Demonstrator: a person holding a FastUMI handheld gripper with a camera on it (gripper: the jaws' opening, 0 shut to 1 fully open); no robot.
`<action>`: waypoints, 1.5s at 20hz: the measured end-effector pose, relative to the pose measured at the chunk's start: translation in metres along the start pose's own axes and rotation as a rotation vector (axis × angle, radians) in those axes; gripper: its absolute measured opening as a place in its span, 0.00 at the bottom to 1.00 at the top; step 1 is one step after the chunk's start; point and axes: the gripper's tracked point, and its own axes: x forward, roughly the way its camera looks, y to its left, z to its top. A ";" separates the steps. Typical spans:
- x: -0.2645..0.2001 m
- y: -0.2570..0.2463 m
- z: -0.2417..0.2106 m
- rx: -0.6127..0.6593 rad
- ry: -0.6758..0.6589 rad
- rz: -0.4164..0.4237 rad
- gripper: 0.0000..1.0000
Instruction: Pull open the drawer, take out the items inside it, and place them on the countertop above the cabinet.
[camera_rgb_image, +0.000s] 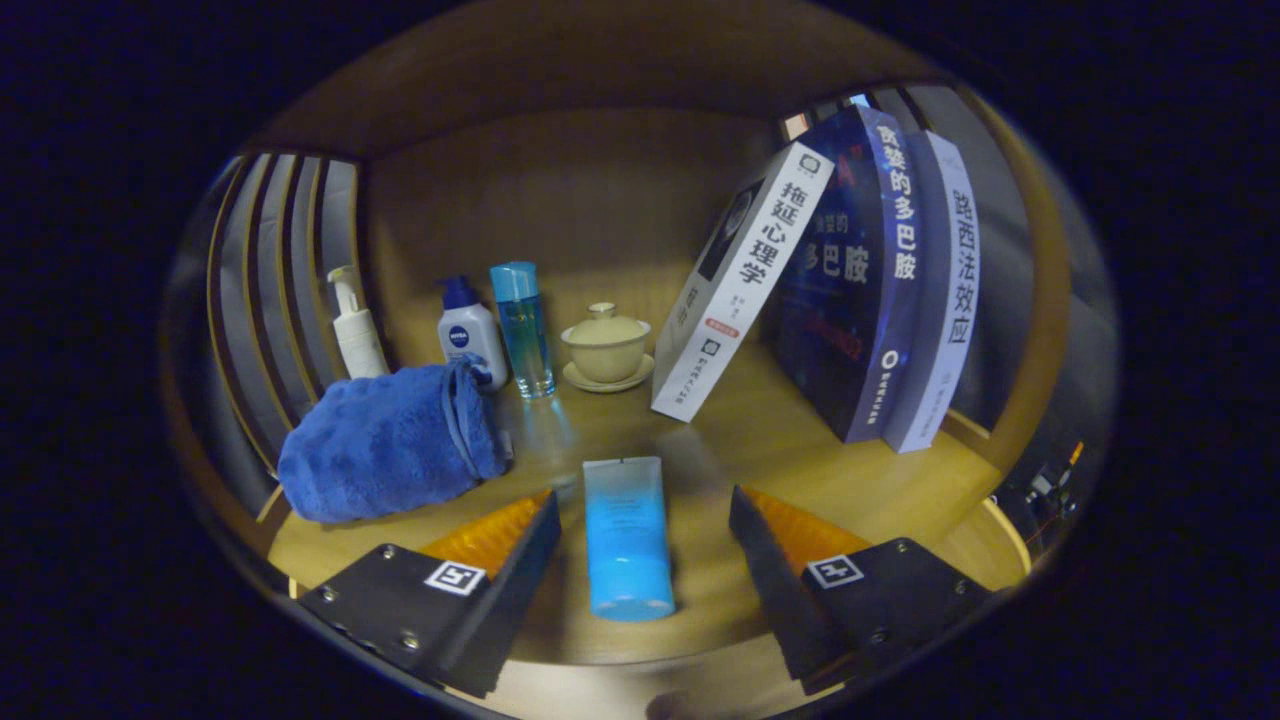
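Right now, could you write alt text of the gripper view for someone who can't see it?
An open gripper flanks a light blue tube lying on a wooden countertop, its fingers apart from it. Beyond sit a rolled blue towel, three bottles, a lidded cream teacup and leaning books.

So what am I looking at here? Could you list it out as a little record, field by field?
Place: wooden countertop with a back wall
Gripper: gripper open, fingers apart, touching nothing
Between the fingers: blue tube lying flat
Beside the left finger: folded blue towel
At the back: pump bottle, white bottle, clear blue bottle, lidded cup on a saucer
Beyond the right finger: three books, one leaning on the others
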 end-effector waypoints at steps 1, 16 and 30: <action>-0.008 0.000 0.002 -0.004 -0.006 0.009 1.00; -0.222 -0.041 0.010 -0.031 -0.208 0.077 1.00; -0.315 -0.047 -0.138 -0.017 -0.255 0.161 1.00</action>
